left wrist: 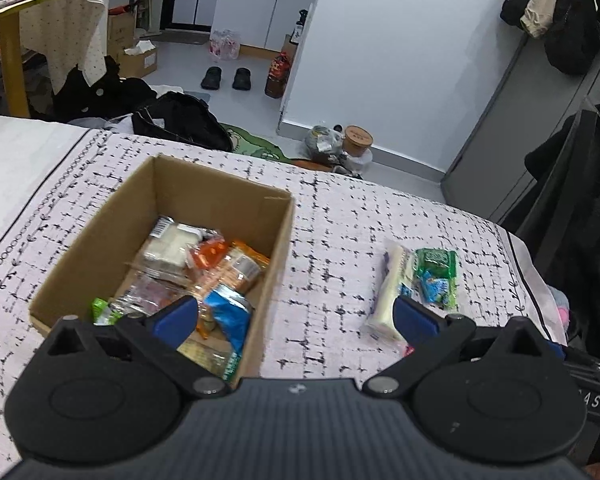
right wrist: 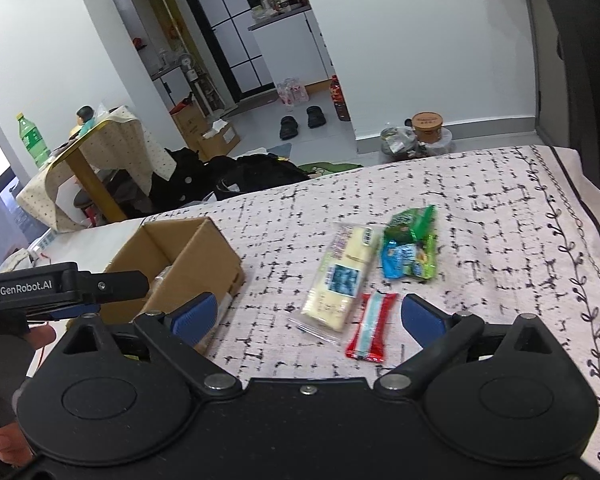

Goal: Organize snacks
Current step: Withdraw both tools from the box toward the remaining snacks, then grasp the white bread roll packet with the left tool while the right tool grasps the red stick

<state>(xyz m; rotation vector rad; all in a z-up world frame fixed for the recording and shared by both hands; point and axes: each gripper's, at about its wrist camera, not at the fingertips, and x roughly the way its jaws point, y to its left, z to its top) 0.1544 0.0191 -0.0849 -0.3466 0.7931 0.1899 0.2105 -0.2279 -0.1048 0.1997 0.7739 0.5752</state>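
Patterned cloth (right wrist: 480,216) is spread over the work surface, so everything sits flat and reachable. Cardboard box (left wrist: 220,196) is parked open-topped at roughly 10 o'clock in the left wrist view, already loaded with mixed snack packs (left wrist: 204,268); judged to be the collection bin. Three items are left loose on the cloth, well apart from the box: pale cracker pack (right wrist: 340,276) at 12 o'clock of the right gripper (right wrist: 308,316), green-and-blue packet (right wrist: 410,244) at 1 o'clock just beside it, red-and-white bar (right wrist: 370,326) nearest, lying between the right jaws' line but not touched. Right jaws are spread wide, nothing clamped; likely lined up for the bar or cracker pack. Left gripper (left wrist: 296,316) is held over the box's near corner, jaws fully spread, nothing gripped. No earlier frame supplied, so whether an item was just dropped cannot be told. Task judged mostly done.
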